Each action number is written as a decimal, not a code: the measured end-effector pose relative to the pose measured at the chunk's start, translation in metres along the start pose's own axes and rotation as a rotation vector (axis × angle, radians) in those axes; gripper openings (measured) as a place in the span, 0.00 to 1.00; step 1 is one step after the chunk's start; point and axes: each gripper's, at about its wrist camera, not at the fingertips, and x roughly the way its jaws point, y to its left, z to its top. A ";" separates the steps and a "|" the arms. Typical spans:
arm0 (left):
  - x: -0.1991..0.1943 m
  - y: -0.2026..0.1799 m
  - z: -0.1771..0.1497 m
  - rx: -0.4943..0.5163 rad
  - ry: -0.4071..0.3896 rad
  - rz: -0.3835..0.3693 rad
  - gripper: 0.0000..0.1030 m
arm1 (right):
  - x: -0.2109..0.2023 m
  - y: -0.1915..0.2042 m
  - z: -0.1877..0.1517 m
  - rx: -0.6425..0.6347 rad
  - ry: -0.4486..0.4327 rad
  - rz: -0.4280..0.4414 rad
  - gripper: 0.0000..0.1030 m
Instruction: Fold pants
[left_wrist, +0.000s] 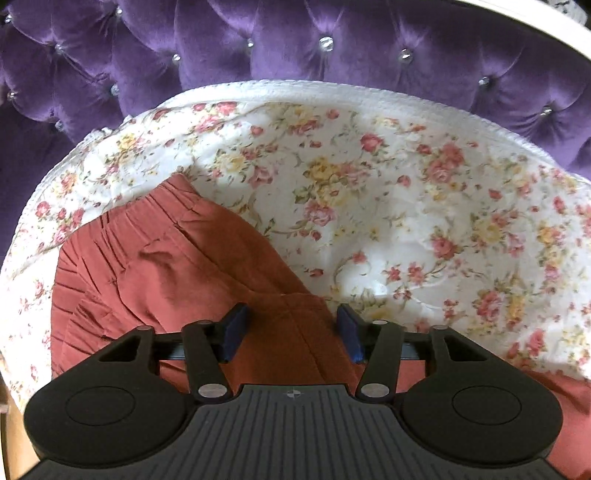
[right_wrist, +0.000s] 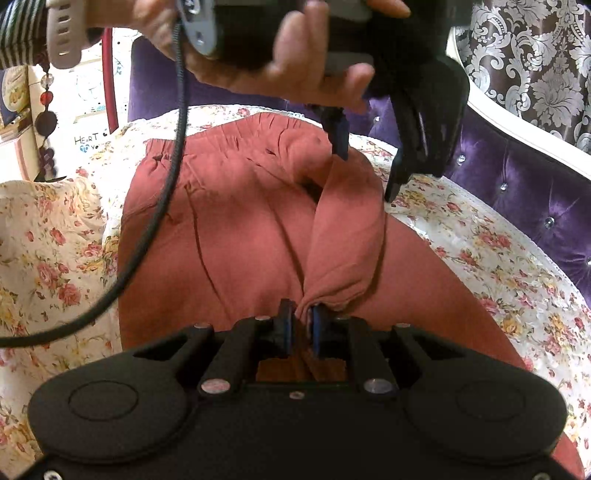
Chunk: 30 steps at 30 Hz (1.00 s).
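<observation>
My left wrist camera looks steeply down along the left tongs (left_wrist: 291, 332), close over the rust pants (left_wrist: 177, 266) on the floral bedspread (left_wrist: 406, 192), facing the purple tufted headboard (left_wrist: 295, 40). My right wrist camera sits lower and shallower, close behind the right tongs (right_wrist: 301, 325), looking across the same pants (right_wrist: 229, 221) toward that headboard (right_wrist: 517, 177). Both views share pants, bedspread and headboard; the right one also catches the left tongs (right_wrist: 365, 166).

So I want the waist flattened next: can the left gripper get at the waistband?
Probably yes: the left gripper hangs open over the pants, holding nothing, and the waistband lies uncovered just ahead on the bedspread.
</observation>
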 end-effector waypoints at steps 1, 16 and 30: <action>0.000 0.002 -0.001 -0.014 0.002 0.005 0.21 | -0.001 -0.001 0.000 0.004 -0.002 0.002 0.22; -0.096 0.095 -0.133 -0.160 -0.248 -0.039 0.08 | -0.042 0.033 0.001 -0.037 -0.076 -0.023 0.19; -0.069 0.126 -0.146 -0.204 -0.175 -0.075 0.19 | -0.034 0.042 0.011 -0.013 -0.059 0.052 0.59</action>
